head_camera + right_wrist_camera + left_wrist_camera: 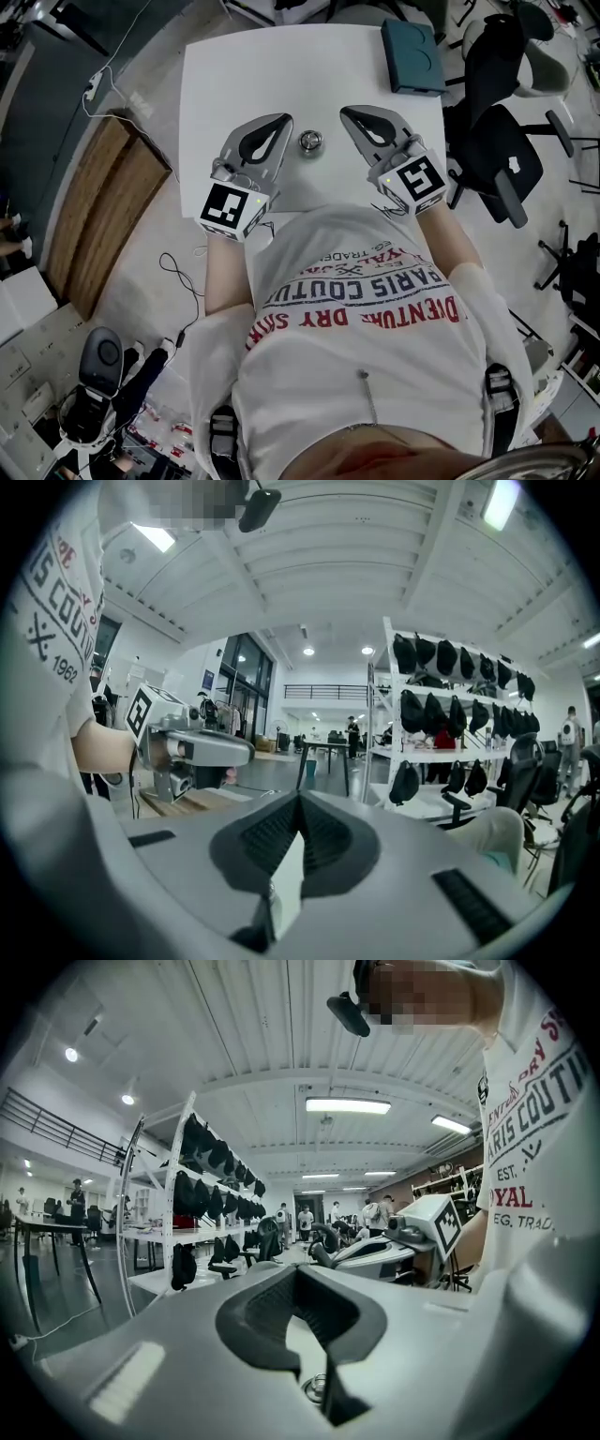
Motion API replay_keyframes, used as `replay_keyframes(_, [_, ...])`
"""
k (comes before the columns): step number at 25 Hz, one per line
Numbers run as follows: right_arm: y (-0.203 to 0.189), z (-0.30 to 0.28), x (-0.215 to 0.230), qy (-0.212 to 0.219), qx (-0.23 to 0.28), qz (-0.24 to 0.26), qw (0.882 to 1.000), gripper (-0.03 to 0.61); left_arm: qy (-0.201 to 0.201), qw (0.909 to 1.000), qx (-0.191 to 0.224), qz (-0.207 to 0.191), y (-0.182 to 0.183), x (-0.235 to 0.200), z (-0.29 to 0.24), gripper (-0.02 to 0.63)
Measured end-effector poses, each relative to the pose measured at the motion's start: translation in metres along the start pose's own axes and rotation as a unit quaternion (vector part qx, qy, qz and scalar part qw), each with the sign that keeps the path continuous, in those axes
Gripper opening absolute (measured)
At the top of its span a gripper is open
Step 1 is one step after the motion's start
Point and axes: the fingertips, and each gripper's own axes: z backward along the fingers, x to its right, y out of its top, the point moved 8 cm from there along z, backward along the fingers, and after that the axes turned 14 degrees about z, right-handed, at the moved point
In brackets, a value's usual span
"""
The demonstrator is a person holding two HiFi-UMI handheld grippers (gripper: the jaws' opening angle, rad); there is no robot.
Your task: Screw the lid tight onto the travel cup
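Observation:
The travel cup (310, 142) stands on the white table (234, 75), seen from above as a small round shiny metal top; whether its lid sits on it I cannot tell. My left gripper (281, 121) rests just left of the cup, jaws shut and empty. My right gripper (350, 113) rests just right of it, also shut with nothing held. In the left gripper view a sliver of the cup (316, 1389) shows below the closed jaws, and the right gripper (375, 1252) lies beyond. In the right gripper view the left gripper (192, 748) shows at the left.
A teal box (412, 56) lies at the table's far right corner. Black office chairs (502, 159) stand right of the table. A wooden panel (103, 206) and cables lie on the floor to the left. Shelves with black bags (441, 705) stand farther off.

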Motion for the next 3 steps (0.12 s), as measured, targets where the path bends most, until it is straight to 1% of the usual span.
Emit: replay_keyframes(3, [-0.0011, 0.0007, -0.0016, 0.002, -0.002, 0.001, 1.0, 0.008, 0.004, 1.0, 0.003, 0.005, -0.0011, 0.0002, 0.0014, 0.012])
